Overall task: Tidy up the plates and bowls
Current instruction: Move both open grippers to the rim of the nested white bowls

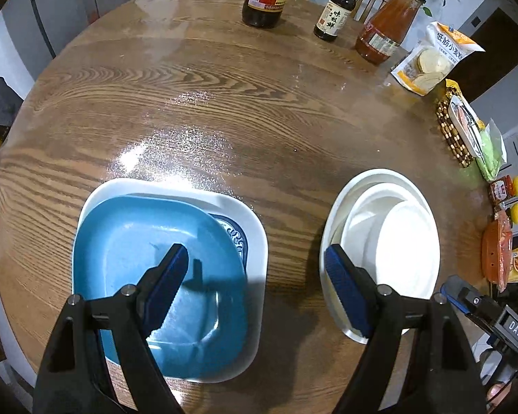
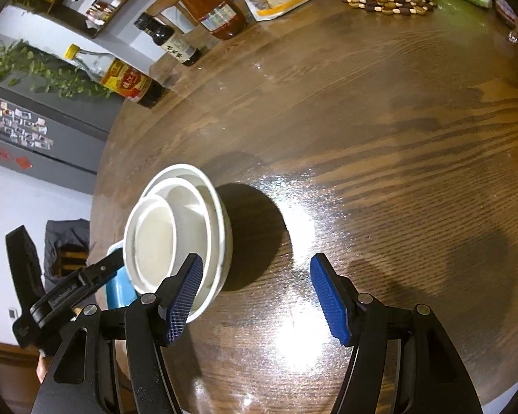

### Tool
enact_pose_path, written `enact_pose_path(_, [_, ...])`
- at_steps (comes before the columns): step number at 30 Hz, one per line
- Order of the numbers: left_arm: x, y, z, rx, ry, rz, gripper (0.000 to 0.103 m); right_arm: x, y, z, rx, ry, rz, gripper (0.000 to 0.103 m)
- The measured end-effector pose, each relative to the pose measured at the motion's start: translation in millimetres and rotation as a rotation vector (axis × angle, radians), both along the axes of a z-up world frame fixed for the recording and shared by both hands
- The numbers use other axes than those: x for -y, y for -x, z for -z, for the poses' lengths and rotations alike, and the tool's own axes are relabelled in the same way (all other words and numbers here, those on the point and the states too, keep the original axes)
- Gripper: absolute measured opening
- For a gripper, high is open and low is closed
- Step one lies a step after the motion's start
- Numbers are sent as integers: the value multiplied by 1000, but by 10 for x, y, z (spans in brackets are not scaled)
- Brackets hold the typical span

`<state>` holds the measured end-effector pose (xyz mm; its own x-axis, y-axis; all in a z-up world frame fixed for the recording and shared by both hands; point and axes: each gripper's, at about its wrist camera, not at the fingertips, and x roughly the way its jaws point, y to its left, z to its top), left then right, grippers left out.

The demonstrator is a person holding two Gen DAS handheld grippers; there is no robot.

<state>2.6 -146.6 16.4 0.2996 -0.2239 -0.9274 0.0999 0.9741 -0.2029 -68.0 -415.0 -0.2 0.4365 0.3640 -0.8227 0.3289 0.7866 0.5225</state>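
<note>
A stack of square plates sits on the wooden table [image 1: 224,103]: a blue plate [image 1: 138,258] on top, a patterned plate [image 1: 236,238] under it, a white plate [image 1: 176,188] at the bottom. To the right stands a nest of three white bowls [image 1: 390,227], also in the right wrist view [image 2: 190,214]. My left gripper [image 1: 255,269] is open and empty, above the gap between plates and bowls. My right gripper [image 2: 255,289] is open and empty, just right of the bowls, its left pad [image 2: 184,296] over the bowl rim.
Three sauce bottles [image 1: 335,10] stand at the table's far edge, beside a flour bag [image 1: 431,58]. A beaded trivet with a pink dish [image 1: 456,131], green bag and snack packets line the right edge. The right gripper shows in the left view [image 1: 480,307].
</note>
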Motion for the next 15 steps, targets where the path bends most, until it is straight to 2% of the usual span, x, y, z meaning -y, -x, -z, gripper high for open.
enact_pose_path(7, [26,-16,27,-4,-5,13,82,4,-52,52,-24,11,-6,66])
enact_pose_path(15, [90,-62,62,-20,-42,42,82,-93,-143,48,-48,90,-29,66])
